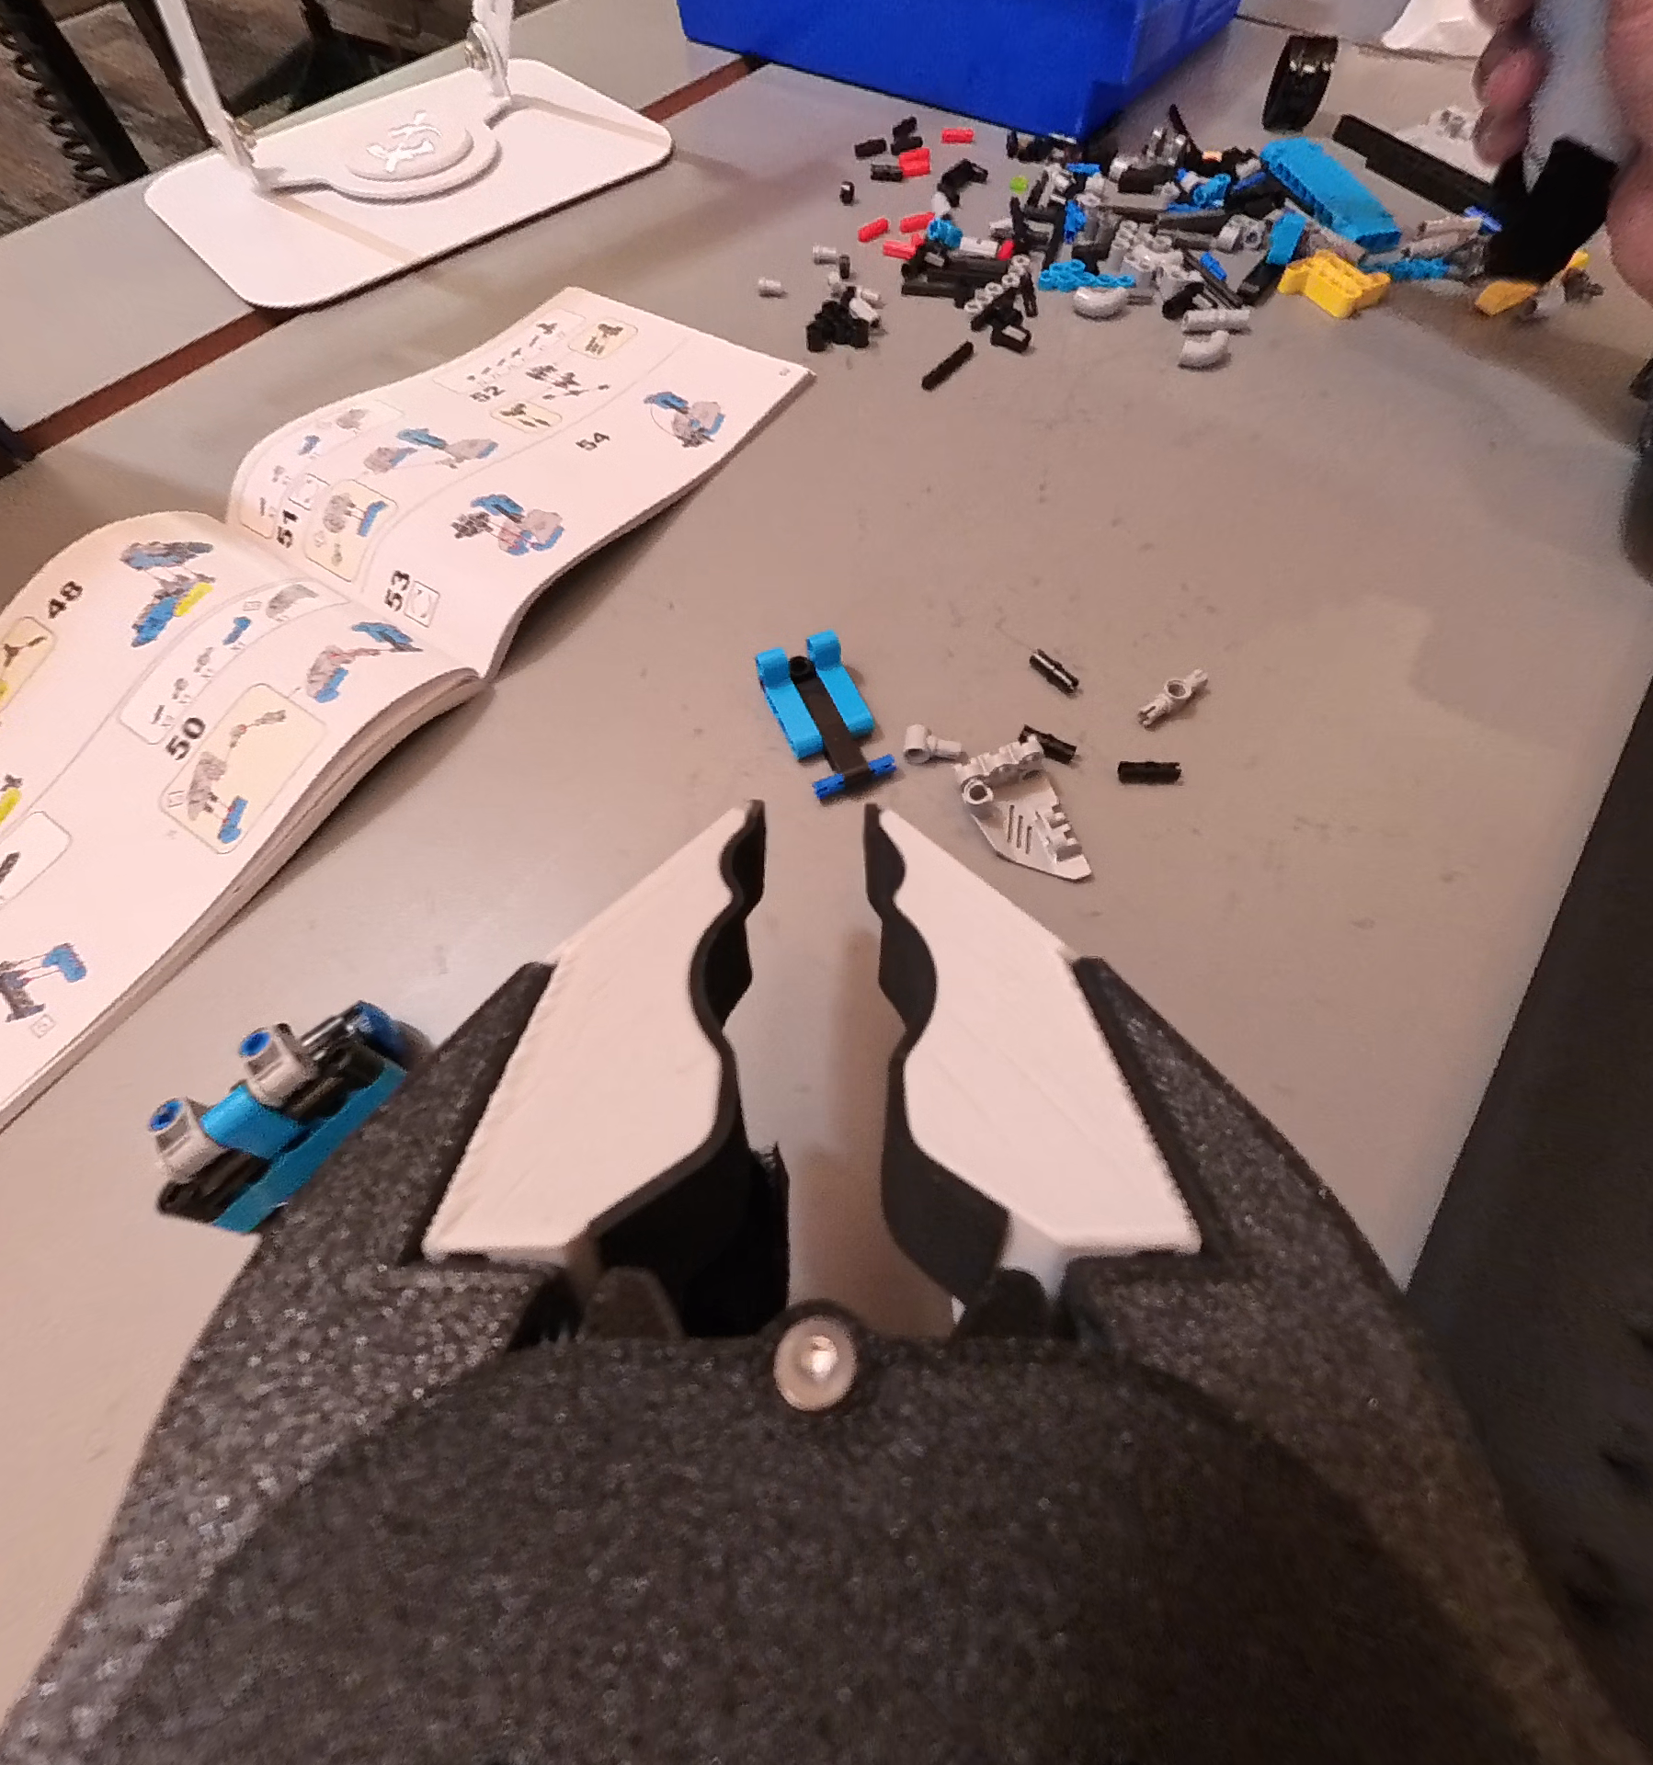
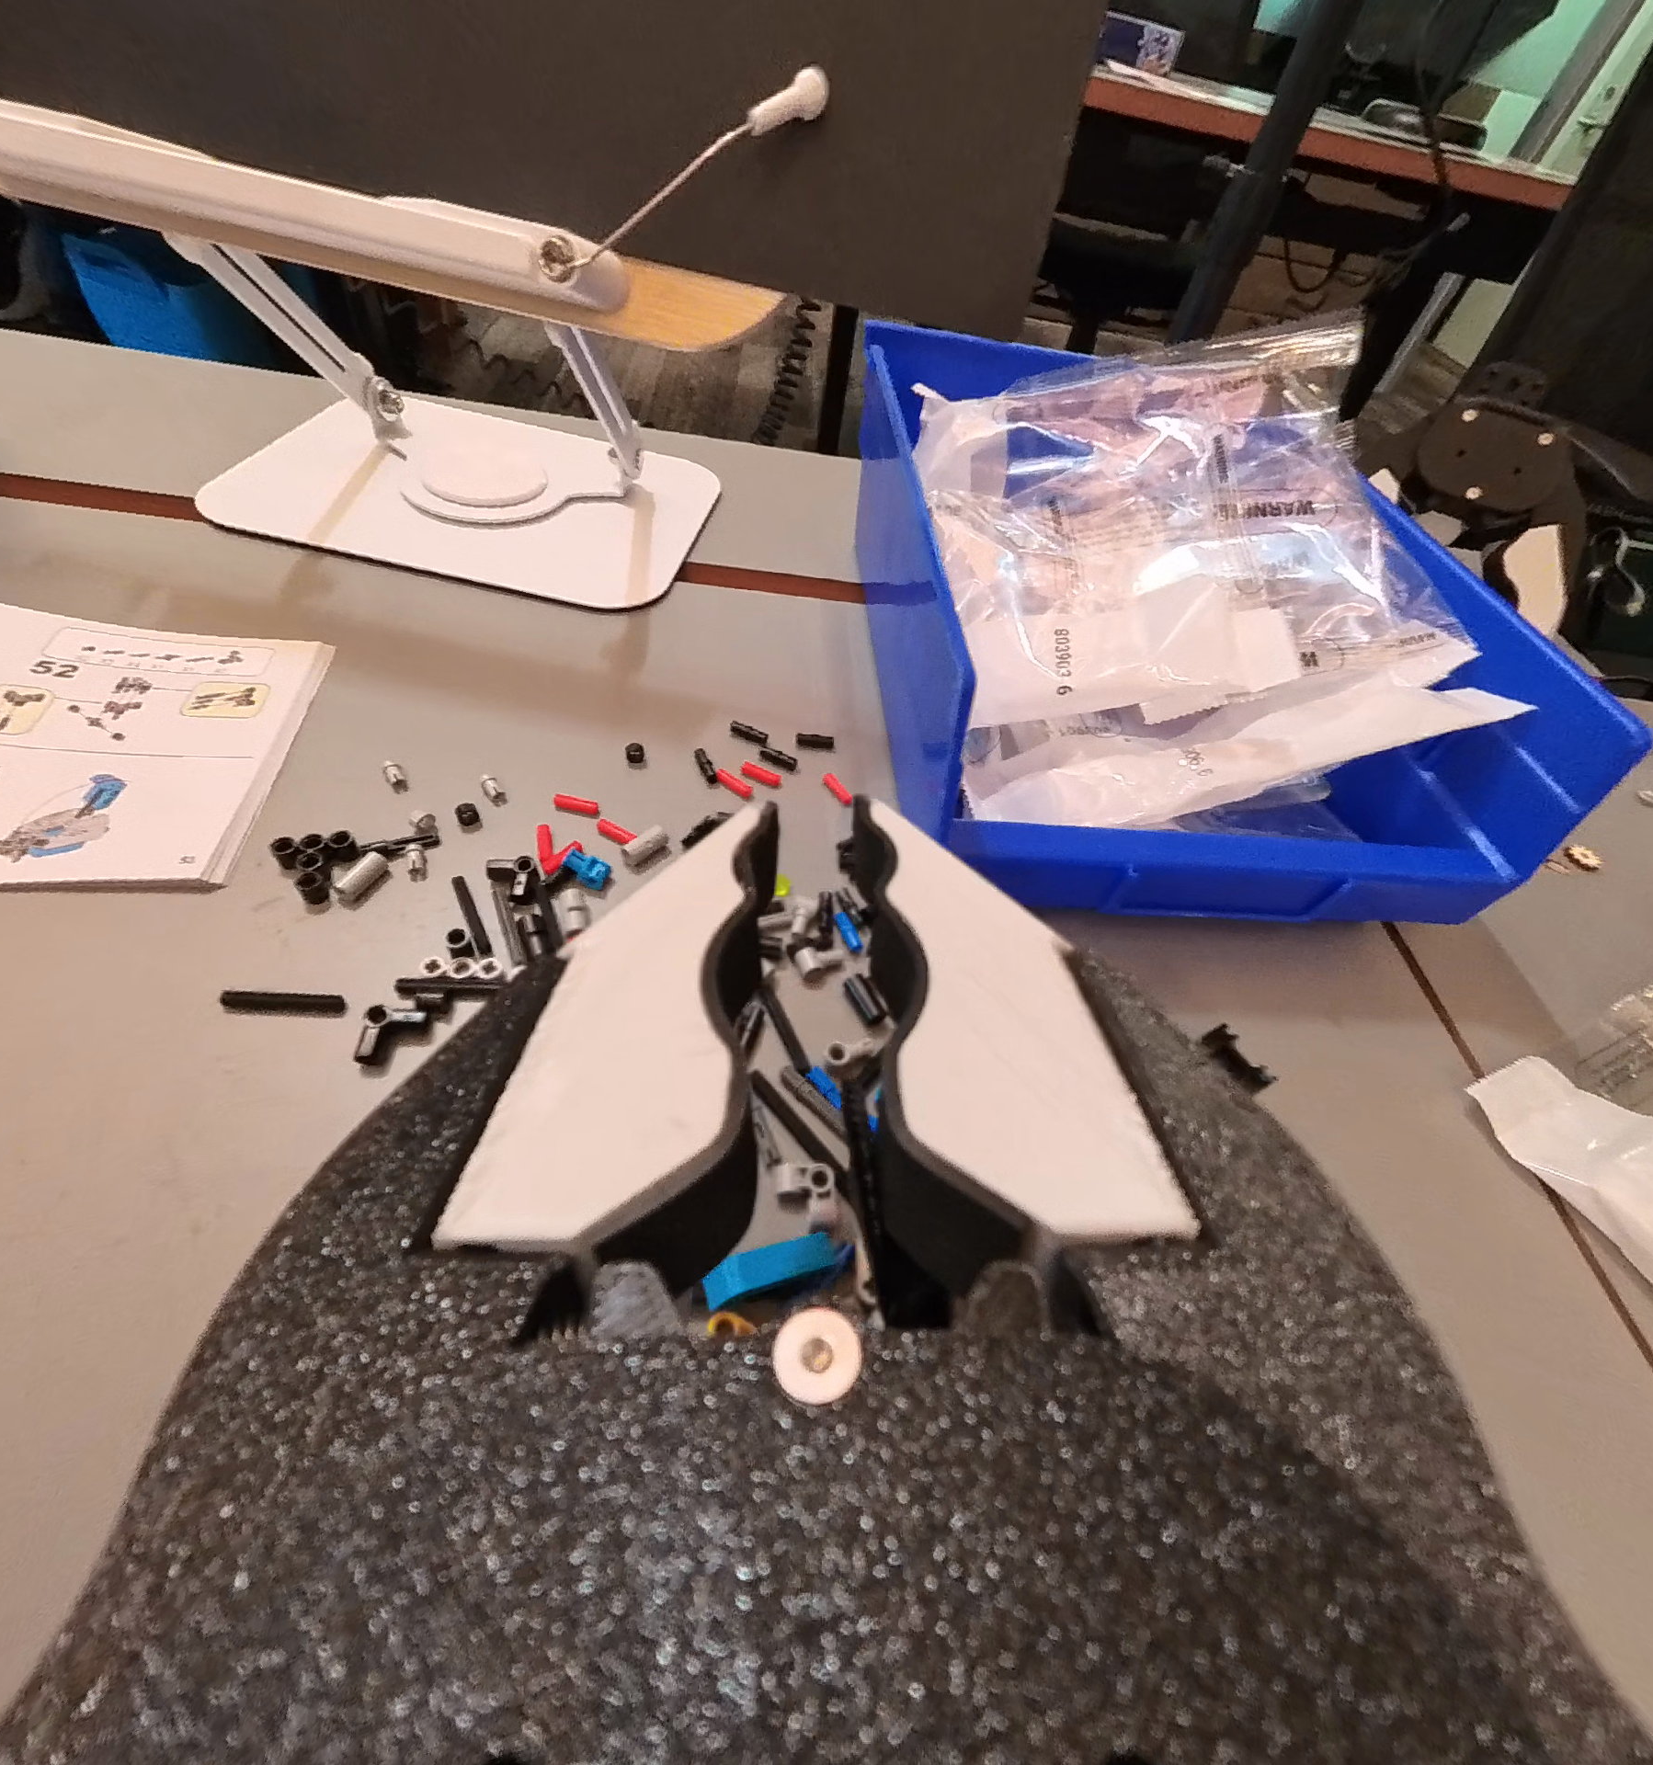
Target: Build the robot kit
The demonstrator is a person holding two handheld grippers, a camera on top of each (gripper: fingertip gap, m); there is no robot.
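Note:
My left gripper [image 1: 813,819] is open by a narrow gap and empty, low over the grey table [image 1: 1233,573]. Just beyond its tips lies a small blue and black brick assembly [image 1: 815,712]. A grey angled panel piece [image 1: 1023,807] and a few black pins lie to its right. A larger blue and black assembly [image 1: 278,1117] lies by the left finger's base. My right gripper [image 2: 815,817] is open by a narrow gap, directly over a scattered pile of small parts [image 2: 804,955]. The parts show between its fingers; none looks clamped. In the left wrist view a hand holds it [image 1: 1549,201] over the pile [image 1: 1138,229].
An open instruction booklet [image 1: 326,592] lies at the left and also shows in the right wrist view [image 2: 106,745]. A blue bin [image 2: 1281,860] with clear plastic bags stands behind the pile. A white lamp base [image 2: 460,506] is at the back. A loose black wheel [image 1: 1300,81] is near the bin. Across from one pair of fingers to the other is roughly 35 cm. To reach the loose black wheel [image 1: 1300,81] in a straight line is about 15 cm for my right fingers, about 45 cm for my left.

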